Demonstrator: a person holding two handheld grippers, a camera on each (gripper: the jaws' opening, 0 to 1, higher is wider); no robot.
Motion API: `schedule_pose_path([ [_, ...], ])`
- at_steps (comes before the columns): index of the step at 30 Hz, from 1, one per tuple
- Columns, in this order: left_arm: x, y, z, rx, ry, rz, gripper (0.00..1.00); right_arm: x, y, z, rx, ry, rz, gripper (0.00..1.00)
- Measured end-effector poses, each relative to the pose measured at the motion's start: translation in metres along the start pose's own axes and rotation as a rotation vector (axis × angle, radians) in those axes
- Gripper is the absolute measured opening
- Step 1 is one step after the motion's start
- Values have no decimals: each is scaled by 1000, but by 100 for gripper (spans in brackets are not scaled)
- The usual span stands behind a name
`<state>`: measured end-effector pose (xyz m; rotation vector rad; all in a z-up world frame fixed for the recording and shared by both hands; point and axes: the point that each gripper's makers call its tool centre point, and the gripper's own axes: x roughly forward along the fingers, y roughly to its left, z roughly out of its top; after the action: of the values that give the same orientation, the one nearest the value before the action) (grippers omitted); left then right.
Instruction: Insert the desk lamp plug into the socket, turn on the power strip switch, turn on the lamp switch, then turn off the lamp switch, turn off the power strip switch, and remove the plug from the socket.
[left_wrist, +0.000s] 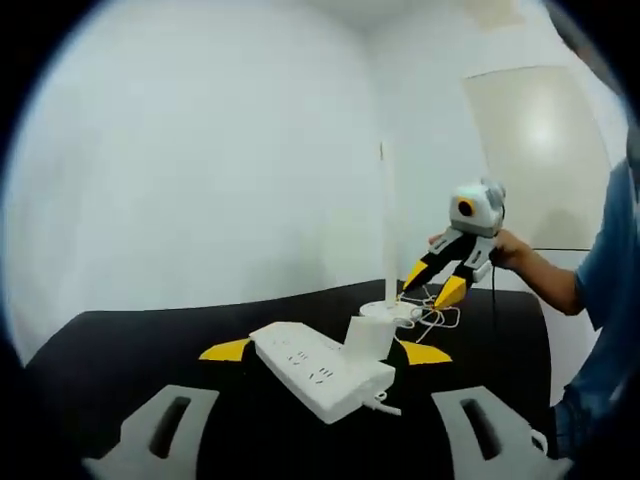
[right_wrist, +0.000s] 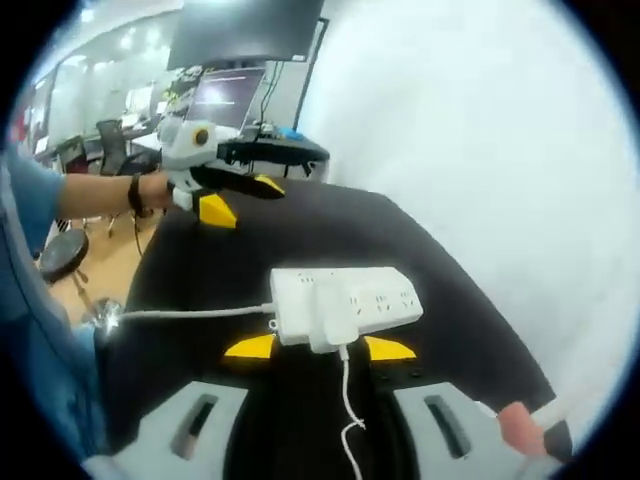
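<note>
On the black worktop (left_wrist: 150, 350) lies a white power strip (left_wrist: 320, 368), with a white plug (left_wrist: 368, 335) standing in its near end and a thin white cord (right_wrist: 347, 400) trailing from it. Just behind the strip rises the slim white desk lamp (left_wrist: 387, 230) from its round base, a loose tangle of cord beside it. Yellow tape marks (left_wrist: 225, 350) flank the strip on the worktop. At the bottom of the left gripper view, the left tool (left_wrist: 325, 430) has its grey jaws spread wide, holding nothing, short of the strip. The right tool (left_wrist: 435, 280), held in a person's hand (left_wrist: 510, 248), hovers beside the lamp stem with its black and yellow jaws parted and nothing between them. A thicker white cable (right_wrist: 185, 314) runs off the strip's other end.
</note>
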<state>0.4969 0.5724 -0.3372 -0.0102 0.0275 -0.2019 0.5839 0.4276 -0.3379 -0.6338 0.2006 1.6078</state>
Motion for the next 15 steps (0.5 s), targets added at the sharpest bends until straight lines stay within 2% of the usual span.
schedule_pose_path([
  [5, -5, -1, -12, 13, 22, -22, 65, -6, 5, -1, 43, -38, -21, 37],
  [15, -13, -2, -22, -8, 14, -63, 80, -15, 8, -2, 134, -128, -65, 44],
])
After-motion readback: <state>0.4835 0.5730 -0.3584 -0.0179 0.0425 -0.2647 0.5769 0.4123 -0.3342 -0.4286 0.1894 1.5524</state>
